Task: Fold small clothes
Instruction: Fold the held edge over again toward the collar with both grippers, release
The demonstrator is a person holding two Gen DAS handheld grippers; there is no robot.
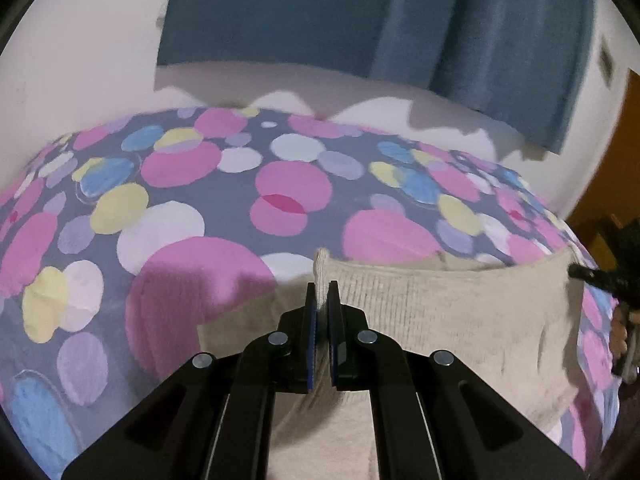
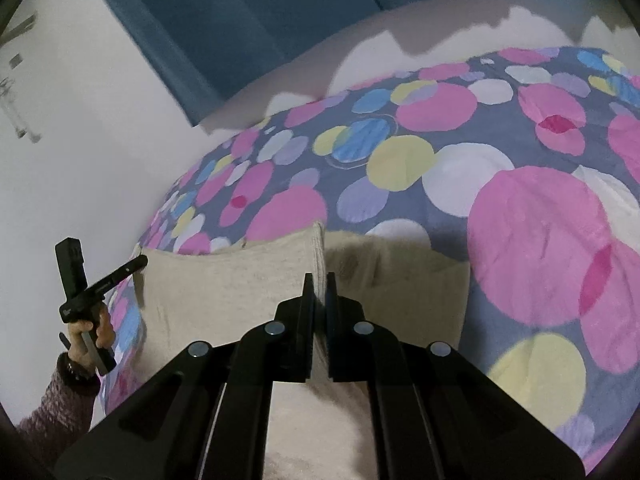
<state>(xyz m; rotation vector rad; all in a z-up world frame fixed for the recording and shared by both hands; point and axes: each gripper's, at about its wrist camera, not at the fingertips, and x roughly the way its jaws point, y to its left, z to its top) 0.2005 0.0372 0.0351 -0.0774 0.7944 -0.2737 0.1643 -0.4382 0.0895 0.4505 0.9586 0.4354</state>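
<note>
Across the bed (image 1: 200, 200), on a cover full of pink, blue, yellow and white dots, lies a beige knit (image 1: 460, 320), partly lifted along its far edge by both claws.

Left wrist view: the left claw (image 1: 322, 300) is pinched nearly closed on the knit's upper corner, a bit of ribbed fabric poking up between the pads. Over at the right edge of that view you can just catch the right claw (image 1: 580, 272) as a dark tip at the knit's other corner, plus a bit of the right hand (image 1: 620, 332) under it.

Right wrist view: the right claw (image 2: 317, 292) is likewise almost closed, with a fold of the knit (image 2: 224, 280) caught between its pads. This view shows what the other doesn't: the whole left gripper from the side, its claw (image 2: 138, 262) touching the knit's left corner, the left hand (image 2: 94, 332) wrapped around the handle, and a mauve knitted sleeve (image 2: 56, 404) with something dark at the wrist. Small print sits on the gripper body, too tiny to read.

Both views show a blue curtain (image 1: 360, 20) and white wall (image 1: 80, 60) behind the bed. Only the right view has a blurry fixture (image 2: 16, 92) on the wall at far left.
</note>
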